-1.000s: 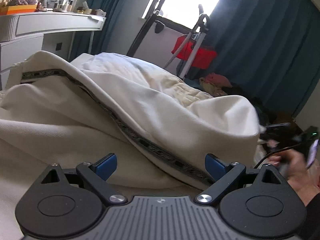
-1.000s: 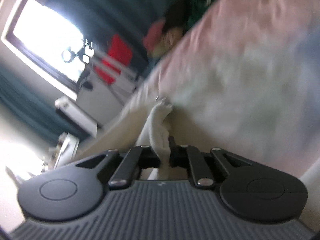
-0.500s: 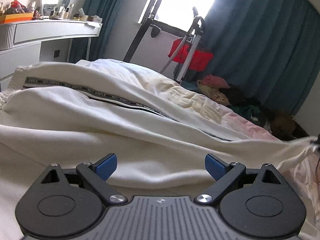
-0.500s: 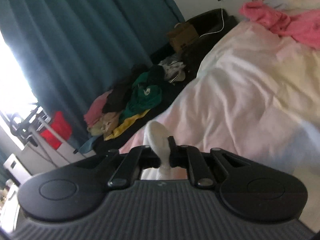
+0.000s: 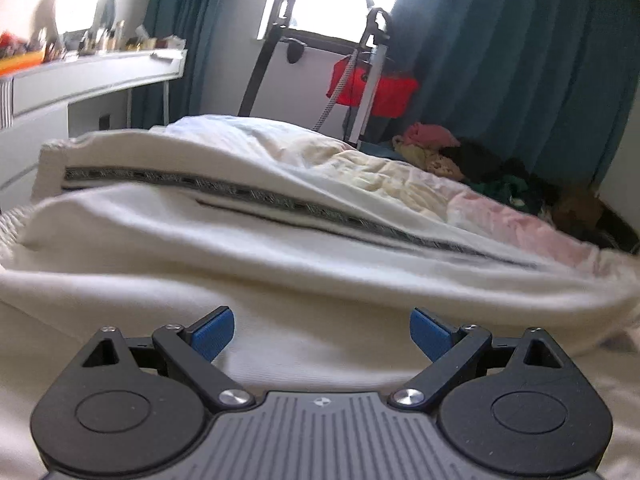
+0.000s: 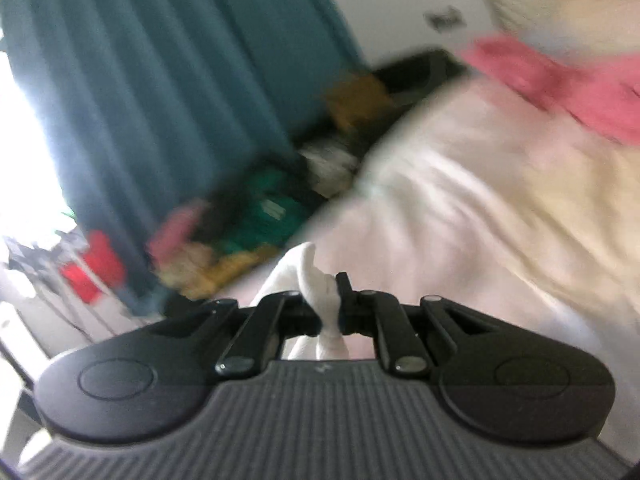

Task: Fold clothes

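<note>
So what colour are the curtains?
The curtains are dark teal, seen best in the left wrist view.

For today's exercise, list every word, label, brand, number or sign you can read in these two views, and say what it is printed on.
None can be read.
Dark band on the white garment: carries print, too blurred to read.
Small round mark on the left gripper body: a symbol, no letters.

The long white garment with a dark printed stripe (image 5: 280, 248) lies across the bed (image 5: 400, 184) before my left gripper (image 5: 320, 334), its far end pinched in my right gripper (image 6: 326, 308). Behind the bed, a heap of mixed loose clothes (image 5: 480, 168) sits below the teal curtain (image 5: 520, 60); a white dressing surface (image 5: 92, 76) stands left.
</note>
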Demonstrator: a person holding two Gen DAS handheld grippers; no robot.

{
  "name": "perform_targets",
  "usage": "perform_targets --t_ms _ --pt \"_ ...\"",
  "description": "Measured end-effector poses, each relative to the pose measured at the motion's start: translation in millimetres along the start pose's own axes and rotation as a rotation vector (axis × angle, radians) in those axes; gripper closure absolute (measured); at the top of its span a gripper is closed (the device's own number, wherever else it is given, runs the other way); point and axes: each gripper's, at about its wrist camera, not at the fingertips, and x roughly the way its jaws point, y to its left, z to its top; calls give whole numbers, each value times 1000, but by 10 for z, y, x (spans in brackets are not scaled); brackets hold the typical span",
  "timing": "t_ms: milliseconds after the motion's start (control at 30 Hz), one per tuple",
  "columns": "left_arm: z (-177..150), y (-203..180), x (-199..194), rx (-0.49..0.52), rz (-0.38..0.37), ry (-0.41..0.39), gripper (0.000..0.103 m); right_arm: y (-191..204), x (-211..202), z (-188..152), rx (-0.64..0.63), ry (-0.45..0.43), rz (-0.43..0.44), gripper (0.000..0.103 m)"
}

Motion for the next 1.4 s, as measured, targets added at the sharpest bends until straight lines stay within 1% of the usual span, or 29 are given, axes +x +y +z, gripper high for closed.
perform_targets --t_ms 67,233,333,367,467,500,533,567,600,633,700,800,967,1100,1167,1233,1333,1400 --pt "-16 -50 -6 41 23 5 7 -162 1 -119 -4 23 -27 93" --pt "-62 -132 -47 88 23 11 7 -427 -34 -370 -35 67 -68 92" --pt "-78 -220 -112 125 32 -9 7 -586 -55 -520 -53 94 -93 90" --pt "-64 -258 -119 128 35 -8 7 -573 -79 -530 -72 103 -103 89" --pt "-27 -346 -173 134 40 -20 7 -407 -223 -535 -170 135 -135 82" --pt "-23 -365 -204 148 42 -30 7 -355 -288 -539 -206 140 -135 73" --pt "-18 -384 -236 162 45 -41 7 -306 -379 -556 -232 143 -119 54" --pt "-25 -409 -265 175 47 -46 7 -259 -484 -579 -252 145 -97 43" --pt "-32 -435 -295 187 49 -50 7 -211 -590 -601 -268 143 -70 28" --pt "-43 -446 -330 190 42 -51 7 -162 -698 -623 -283 139 -41 23" --pt "-67 -467 -404 190 29 -51 7 -32 -949 -692 -322 141 17 21" --pt "-112 -503 -532 199 10 -54 7 177 -1357 -826 -378 155 98 21" --pt "-210 -593 -798 263 13 -95 7 525 -2088 -1104 -432 184 229 21" --pt "-249 -604 -991 275 8 -117 7 722 -2599 -1335 -484 192 321 21" --pt "-273 -586 -1067 269 2 -120 7 746 -2775 -1436 -489 195 367 21" --pt "-295 -568 -1112 262 8 -116 7 716 -2866 -1527 -497 193 384 21" --pt "-336 -501 -1163 242 23 -106 7 642 -2904 -1649 -514 202 353 21" --pt "-355 -433 -1190 227 42 -98 7 605 -2898 -1665 -519 202 341 21"
